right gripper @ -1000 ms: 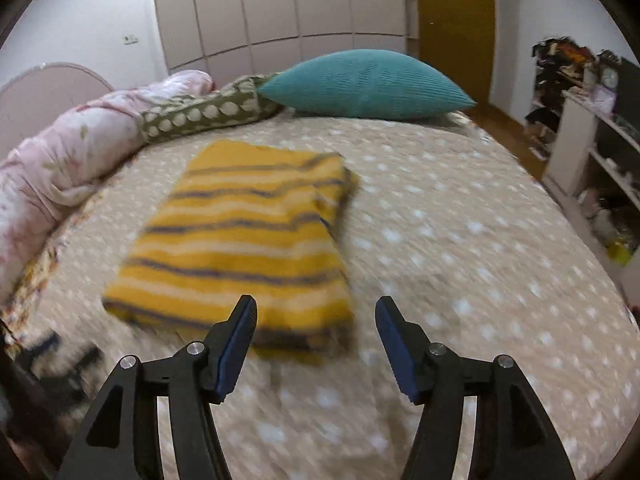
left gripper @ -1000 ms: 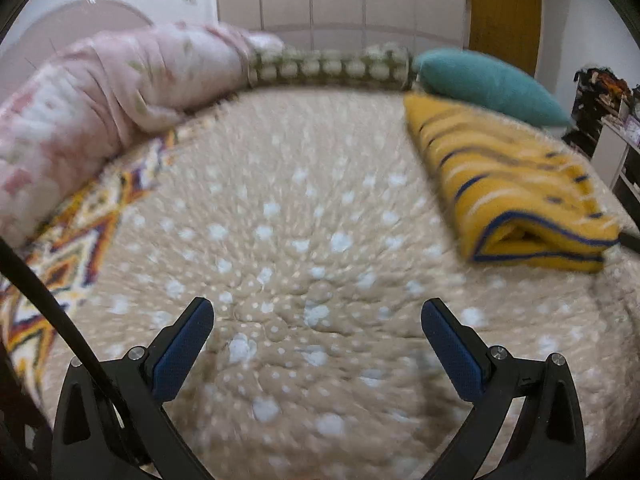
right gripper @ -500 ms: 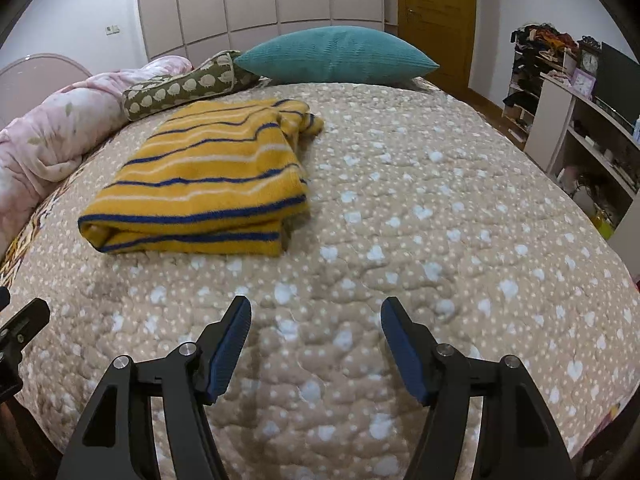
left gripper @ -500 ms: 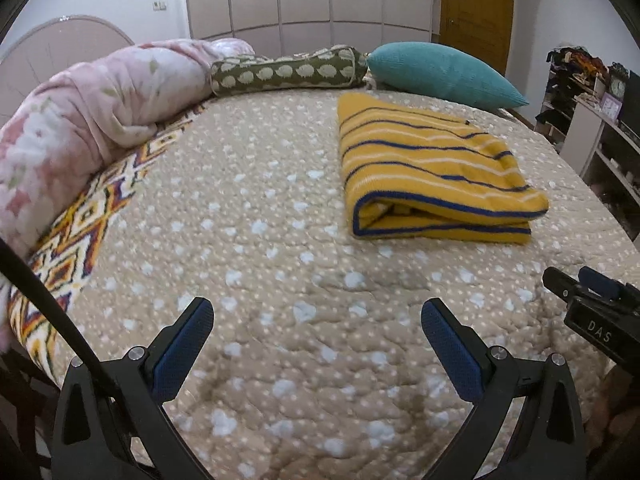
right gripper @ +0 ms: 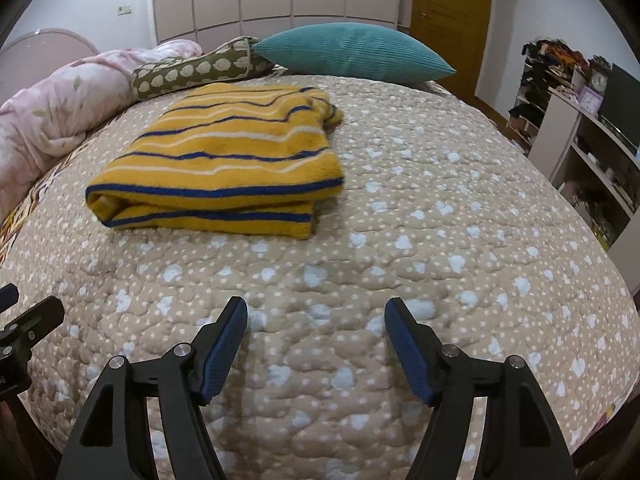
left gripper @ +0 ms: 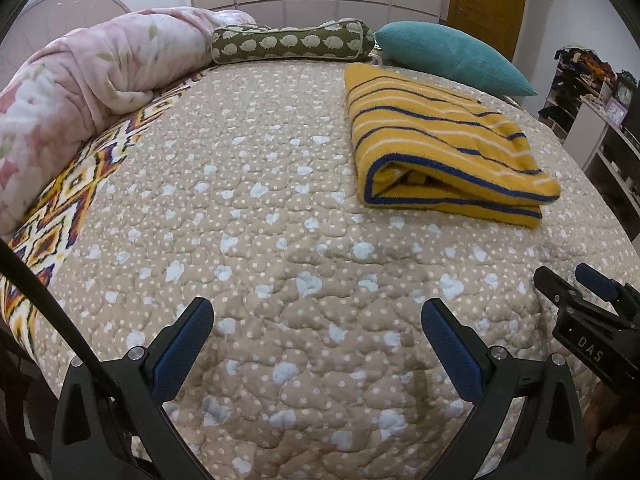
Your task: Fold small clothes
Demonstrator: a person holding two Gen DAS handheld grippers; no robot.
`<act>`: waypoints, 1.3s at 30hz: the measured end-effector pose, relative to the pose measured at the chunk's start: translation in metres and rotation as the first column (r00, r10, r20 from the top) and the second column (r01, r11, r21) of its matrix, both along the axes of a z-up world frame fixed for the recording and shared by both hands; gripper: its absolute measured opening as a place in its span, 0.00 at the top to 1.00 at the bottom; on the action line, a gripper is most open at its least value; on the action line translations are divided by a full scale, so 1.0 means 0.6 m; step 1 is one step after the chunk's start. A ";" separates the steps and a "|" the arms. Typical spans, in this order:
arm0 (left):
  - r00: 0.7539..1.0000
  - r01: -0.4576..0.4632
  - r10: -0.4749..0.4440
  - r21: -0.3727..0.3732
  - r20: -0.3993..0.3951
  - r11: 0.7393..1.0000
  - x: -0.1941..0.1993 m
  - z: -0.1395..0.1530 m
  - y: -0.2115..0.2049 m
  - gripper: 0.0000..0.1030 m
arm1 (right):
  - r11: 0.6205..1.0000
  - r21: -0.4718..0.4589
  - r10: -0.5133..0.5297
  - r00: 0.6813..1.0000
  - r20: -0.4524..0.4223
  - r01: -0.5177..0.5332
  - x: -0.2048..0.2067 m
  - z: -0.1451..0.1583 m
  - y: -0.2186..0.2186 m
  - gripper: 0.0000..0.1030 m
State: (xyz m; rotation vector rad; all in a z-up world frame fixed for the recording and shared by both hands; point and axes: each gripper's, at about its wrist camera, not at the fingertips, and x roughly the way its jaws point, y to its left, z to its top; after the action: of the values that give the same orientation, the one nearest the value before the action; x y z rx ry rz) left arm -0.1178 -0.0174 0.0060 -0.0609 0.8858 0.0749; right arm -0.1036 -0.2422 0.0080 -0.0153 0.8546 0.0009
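A yellow garment with blue and white stripes lies folded into a thick rectangle on the beige dotted bedspread; it also shows in the right wrist view. My left gripper is open and empty above the bed's near edge, well short of the garment. My right gripper is open and empty, also near the front edge. The right gripper's tip shows at the right of the left wrist view. The left gripper's tip shows at the left of the right wrist view.
A rolled pink blanket, a green hedgehog-print bolster and a teal pillow line the bed's far side. Shelves with clutter stand to the right. A brown door is at the back.
Both grippers have pulled back from the folded garment toward the bed's near edge. The garment lies farther off in both views. Both stay open.
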 end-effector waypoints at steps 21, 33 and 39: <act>0.999 0.029 -0.028 0.019 -0.046 0.999 0.010 -0.028 -0.015 0.00 | 0.999 -0.053 0.010 1.000 0.001 -0.010 0.001 -0.007 0.021 0.24; 0.998 0.029 -0.028 0.015 -0.056 0.999 0.012 -0.036 -0.012 0.00 | 0.998 -0.057 0.008 1.000 0.001 -0.008 0.001 -0.008 0.023 0.22; 0.998 0.029 -0.029 0.014 -0.058 0.999 0.013 -0.036 -0.012 0.00 | 0.998 -0.055 0.006 1.000 0.001 -0.005 0.001 -0.010 0.022 0.22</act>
State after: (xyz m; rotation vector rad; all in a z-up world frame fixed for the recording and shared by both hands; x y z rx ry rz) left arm -0.1100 -0.0246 -0.0156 -0.0319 0.9439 0.0565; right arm -0.1031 -0.2287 0.0022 -0.0697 0.8529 -0.0176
